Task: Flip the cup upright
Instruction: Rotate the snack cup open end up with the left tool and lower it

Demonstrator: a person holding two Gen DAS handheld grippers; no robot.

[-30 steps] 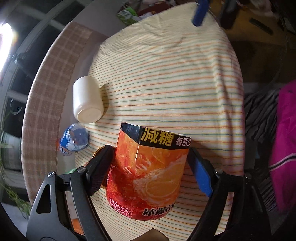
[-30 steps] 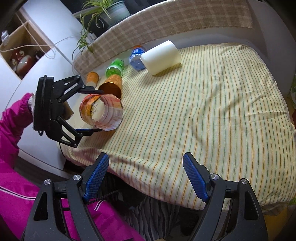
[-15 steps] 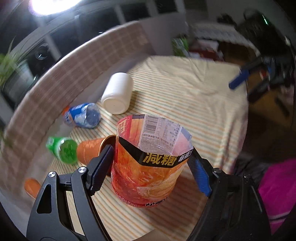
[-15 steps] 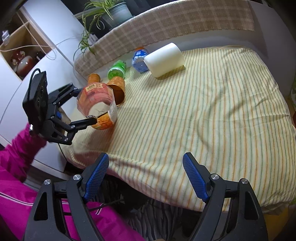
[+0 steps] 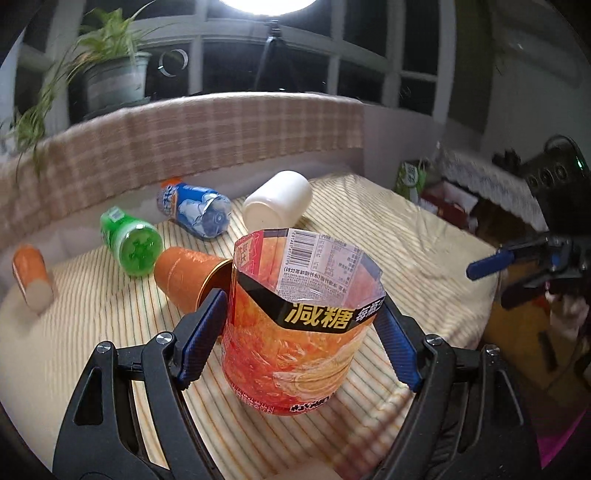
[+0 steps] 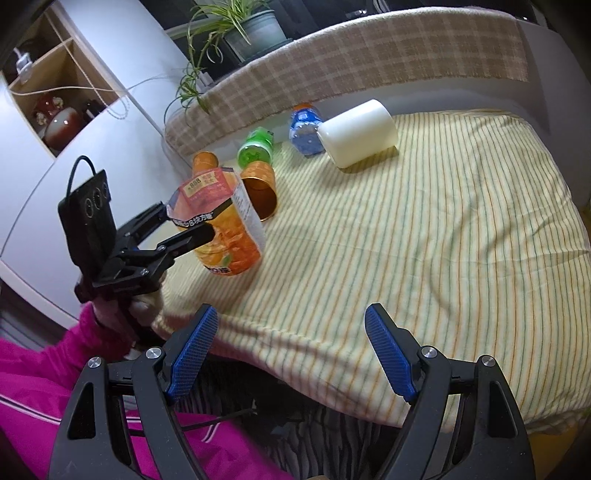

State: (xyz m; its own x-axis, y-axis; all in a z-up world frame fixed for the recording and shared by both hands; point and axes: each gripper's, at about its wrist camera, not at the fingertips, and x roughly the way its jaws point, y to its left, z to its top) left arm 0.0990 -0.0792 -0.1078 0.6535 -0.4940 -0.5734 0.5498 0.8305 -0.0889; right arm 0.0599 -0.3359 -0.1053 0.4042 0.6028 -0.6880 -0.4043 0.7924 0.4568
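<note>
An orange plastic cup [image 5: 295, 332] cut from a drink bottle stands upright, open end up, on the striped cloth. My left gripper [image 5: 301, 332] is shut on the cup, its blue pads pressed to both sides. The cup [image 6: 225, 229] and left gripper [image 6: 184, 229] also show at the table's left edge in the right wrist view. My right gripper [image 6: 291, 354] is open and empty, off the table's front edge. It shows at the far right in the left wrist view [image 5: 491, 264].
Lying on the striped tablecloth [image 6: 443, 221] are a white cup [image 5: 277, 205], a blue bottle [image 5: 195, 214], a green bottle [image 5: 131, 247], a copper cup [image 5: 188, 277] right behind the held cup, and an orange bottle [image 5: 31, 277]. A potted plant [image 6: 255, 33] stands behind.
My left gripper has turned the orange cup from lying sideways in the air to upright and lowered it onto the cloth. The right gripper has stayed in place.
</note>
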